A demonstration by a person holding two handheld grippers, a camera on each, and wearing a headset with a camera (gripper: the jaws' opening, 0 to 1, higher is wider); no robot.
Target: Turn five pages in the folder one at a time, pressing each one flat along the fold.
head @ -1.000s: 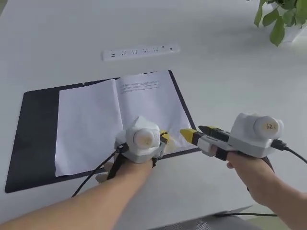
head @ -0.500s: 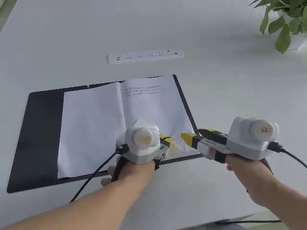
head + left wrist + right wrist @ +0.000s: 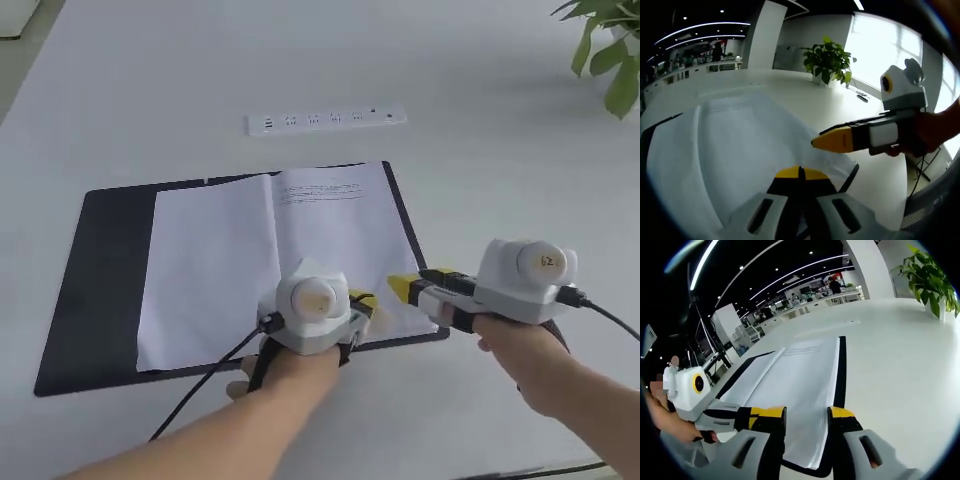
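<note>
A black folder [image 3: 100,290] lies open on the white table, with a white left page [image 3: 210,270] and a right page [image 3: 340,230] that has a few printed lines at its top. My left gripper [image 3: 360,300] rests low over the right page's near edge, its yellow tips [image 3: 800,172] shut together with nothing visibly between them. My right gripper [image 3: 402,287] hovers at the right page's near right corner. Its jaws [image 3: 805,415] stand open, and the page edge and the folder's black border [image 3: 841,370] run out ahead between them.
A white power strip [image 3: 325,120] lies on the table beyond the folder. A potted plant [image 3: 610,60] stands at the far right corner. The table's near edge runs just under my arms. Bare tabletop surrounds the folder.
The head camera has shifted, so the folder sits further right and lower in the picture. Both grippers hold nearly the same places over the right page's near corner.
</note>
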